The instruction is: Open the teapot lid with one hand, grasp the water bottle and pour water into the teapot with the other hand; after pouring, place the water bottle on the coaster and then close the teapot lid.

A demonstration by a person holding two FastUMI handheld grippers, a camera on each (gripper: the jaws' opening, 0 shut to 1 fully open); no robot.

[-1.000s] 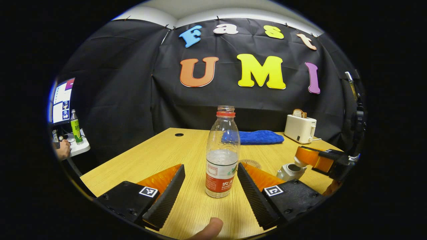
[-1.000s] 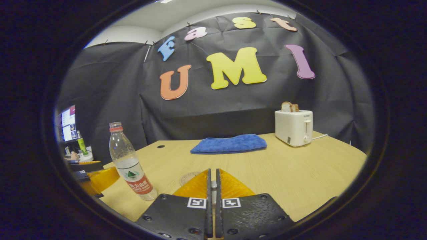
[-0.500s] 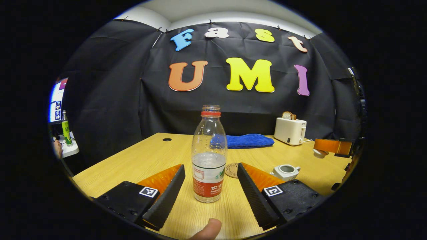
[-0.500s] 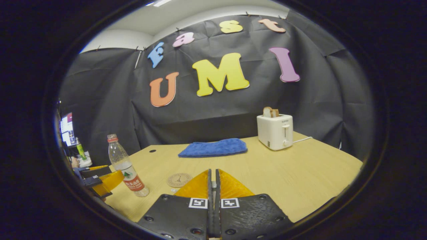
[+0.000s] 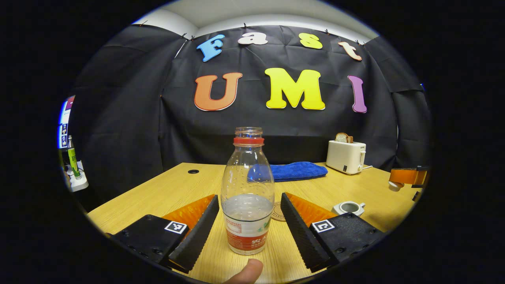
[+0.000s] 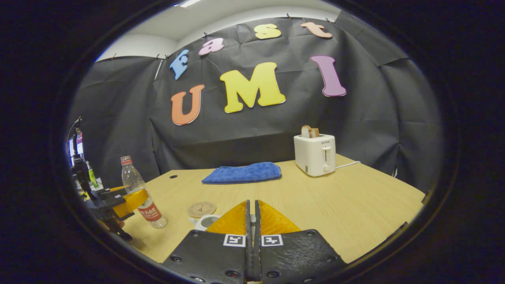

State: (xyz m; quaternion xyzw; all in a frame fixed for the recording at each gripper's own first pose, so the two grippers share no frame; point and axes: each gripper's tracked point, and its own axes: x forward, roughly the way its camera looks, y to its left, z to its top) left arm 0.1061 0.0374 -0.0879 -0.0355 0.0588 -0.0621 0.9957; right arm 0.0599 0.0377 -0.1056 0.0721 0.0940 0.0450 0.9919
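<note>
Left gripper (image 5: 249, 221) spread wide, one finger either side of the bottle (image 5: 247, 193), neither finger touching it; bottle upright on the table (image 5: 165, 193), uncapped, roughly a third full; a thumb tip (image 5: 247, 271) shows at the bottom edge of the left gripper view. Coaster (image 5: 277, 211) lies flat just behind the bottle; teapot (image 5: 348, 207) sits to its right, mouth uncovered. Right gripper (image 6: 251, 225) closed, fingers near-touching with a thin slit between; in the left gripper view it hangs above the table right of the teapot with the lid (image 5: 394, 186) pinched at its tip. In the right gripper view the teapot (image 6: 206, 221) sits just ahead and left of the closed fingers, partly hidden by them; coaster (image 6: 201, 209) just beyond it; bottle (image 6: 139, 193) farther left with the left gripper (image 6: 118, 201) around it. Blue cloth (image 6: 242, 172) lies flat at the back of the table; toaster (image 6: 315, 154) to its right, bread in the slot.
</note>
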